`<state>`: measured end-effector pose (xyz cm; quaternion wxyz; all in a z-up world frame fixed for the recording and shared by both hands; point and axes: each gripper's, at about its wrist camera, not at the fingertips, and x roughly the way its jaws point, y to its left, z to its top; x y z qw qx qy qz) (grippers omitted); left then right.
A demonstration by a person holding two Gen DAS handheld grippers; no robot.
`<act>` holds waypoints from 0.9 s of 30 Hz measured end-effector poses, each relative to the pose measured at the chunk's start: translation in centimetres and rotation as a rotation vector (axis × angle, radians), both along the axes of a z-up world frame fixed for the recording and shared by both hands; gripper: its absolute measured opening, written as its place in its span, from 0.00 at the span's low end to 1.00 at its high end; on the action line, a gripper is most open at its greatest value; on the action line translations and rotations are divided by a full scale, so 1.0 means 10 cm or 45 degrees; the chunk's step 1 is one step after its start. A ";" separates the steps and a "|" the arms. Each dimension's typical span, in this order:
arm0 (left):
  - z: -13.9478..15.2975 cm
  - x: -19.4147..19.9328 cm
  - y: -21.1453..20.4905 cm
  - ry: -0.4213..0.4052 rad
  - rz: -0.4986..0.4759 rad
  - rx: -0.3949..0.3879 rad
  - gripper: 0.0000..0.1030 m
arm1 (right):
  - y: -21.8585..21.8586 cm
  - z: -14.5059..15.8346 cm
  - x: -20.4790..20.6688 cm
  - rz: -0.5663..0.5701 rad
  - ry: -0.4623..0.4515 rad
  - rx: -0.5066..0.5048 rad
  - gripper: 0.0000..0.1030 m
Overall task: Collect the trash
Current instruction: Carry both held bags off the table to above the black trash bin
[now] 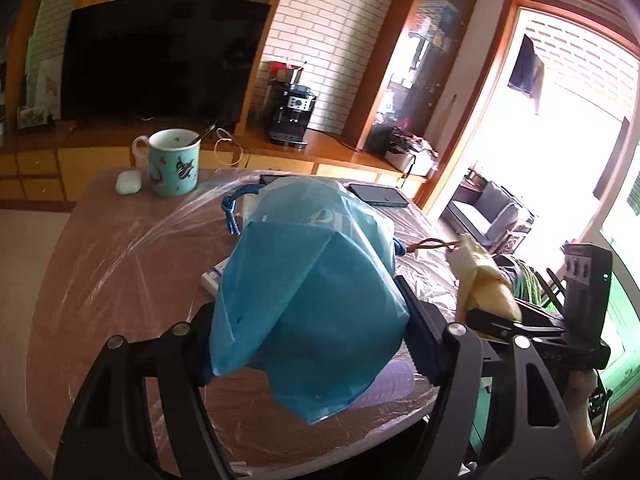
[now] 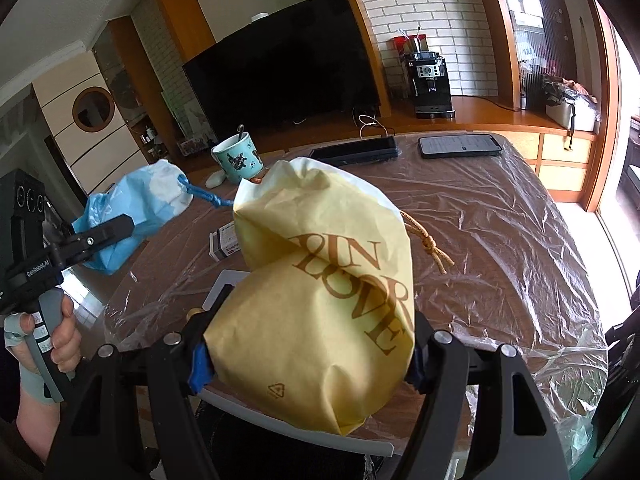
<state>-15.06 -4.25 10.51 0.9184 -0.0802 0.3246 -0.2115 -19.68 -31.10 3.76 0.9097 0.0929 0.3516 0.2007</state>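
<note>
My left gripper (image 1: pixel 310 332) is shut on a crumpled blue paper bag (image 1: pixel 308 292) with a blue cord handle, held above the table. The same blue bag (image 2: pixel 132 216) appears at the left of the right wrist view, in the left gripper (image 2: pixel 106 236) held by a hand. My right gripper (image 2: pixel 312 354) is shut on a crumpled yellow paper bag (image 2: pixel 320 300) with brown lettering and a tan cord. That yellow bag (image 1: pixel 486 280) also shows at the right of the left wrist view. Both bags hang clear of the table's plastic cover.
A round table (image 2: pixel 500 240) under clear plastic film carries a teal mug (image 1: pixel 173 162) with a spoon, a white earbud case (image 1: pixel 129 182), a lit phone (image 2: pixel 460 146), a dark flat device (image 2: pixel 356 151) and a small white box (image 2: pixel 224 244). A TV and coffee machine (image 2: pixel 430 84) stand behind.
</note>
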 end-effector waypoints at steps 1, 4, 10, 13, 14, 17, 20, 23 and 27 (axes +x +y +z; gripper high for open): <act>0.01 -0.02 -0.01 -0.006 0.010 0.002 0.71 | 0.01 0.00 0.01 0.001 0.002 -0.001 0.68; 0.02 -0.08 -0.02 0.002 -0.014 -0.022 0.71 | 0.03 0.01 0.00 0.011 0.001 0.019 0.68; -0.11 -0.33 -0.10 0.003 -0.031 0.082 0.71 | 0.03 -0.02 -0.18 0.043 0.010 -0.010 0.68; -0.18 -0.50 -0.11 0.023 -0.071 0.084 0.71 | 0.04 -0.03 -0.35 0.067 0.004 -0.047 0.68; -0.19 -0.54 -0.11 0.025 -0.079 0.089 0.71 | 0.04 -0.03 -0.40 0.075 0.002 -0.061 0.68; -0.24 -0.71 -0.15 0.029 -0.110 0.115 0.71 | 0.05 -0.05 -0.59 0.109 0.000 -0.087 0.68; -0.30 -0.85 -0.19 0.037 -0.134 0.142 0.71 | 0.06 -0.07 -0.75 0.126 -0.004 -0.105 0.68; -0.37 -0.96 -0.28 0.049 -0.162 0.184 0.71 | 0.10 -0.10 -0.87 0.136 -0.001 -0.130 0.68; -0.45 -1.10 -0.41 0.055 -0.194 0.233 0.71 | 0.14 -0.13 -1.02 0.168 -0.001 -0.158 0.68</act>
